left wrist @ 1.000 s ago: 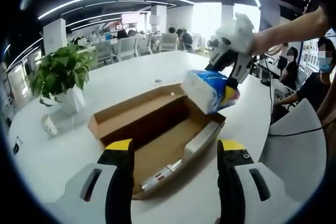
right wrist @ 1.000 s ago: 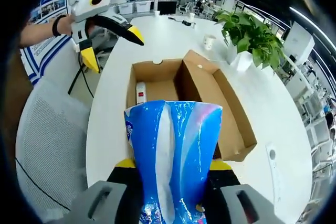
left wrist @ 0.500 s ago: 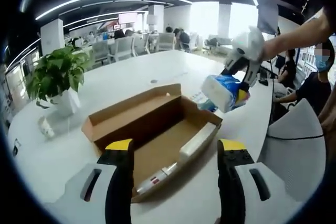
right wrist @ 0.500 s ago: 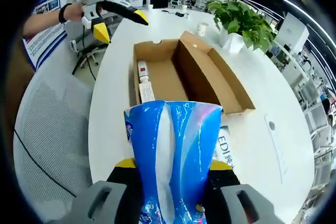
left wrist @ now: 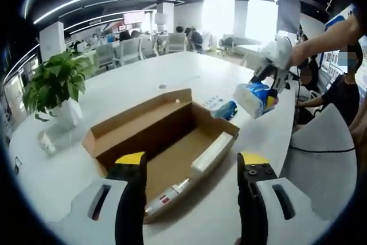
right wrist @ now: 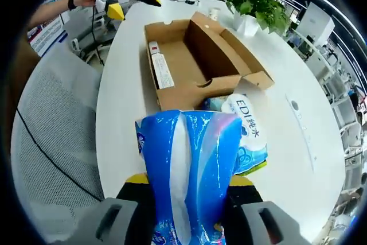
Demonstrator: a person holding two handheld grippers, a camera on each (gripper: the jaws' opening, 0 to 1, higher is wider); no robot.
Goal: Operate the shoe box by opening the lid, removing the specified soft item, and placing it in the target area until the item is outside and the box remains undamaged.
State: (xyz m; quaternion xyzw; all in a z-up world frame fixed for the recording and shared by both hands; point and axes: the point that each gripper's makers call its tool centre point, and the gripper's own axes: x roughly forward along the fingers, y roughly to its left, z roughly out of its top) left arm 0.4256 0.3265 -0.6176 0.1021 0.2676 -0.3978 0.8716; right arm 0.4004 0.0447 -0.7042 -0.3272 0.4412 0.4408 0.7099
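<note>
On a white table point(right wrist: 123, 93) in an open office, a blue pack point(right wrist: 186, 173) is clamped in the right gripper point(right wrist: 186, 190), clear of the open box point(right wrist: 189, 61) and above another pack point(right wrist: 246, 136). The left gripper point(left wrist: 189, 167) is held wide and empty near the box. Lid-opening and removal are judged done; only setting down is left.

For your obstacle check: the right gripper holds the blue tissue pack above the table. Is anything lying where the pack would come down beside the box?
Yes. Another blue-and-white packet lies on the white table against the shoe box end, just ahead of the held tissue pack; bare table surrounds it.
</note>
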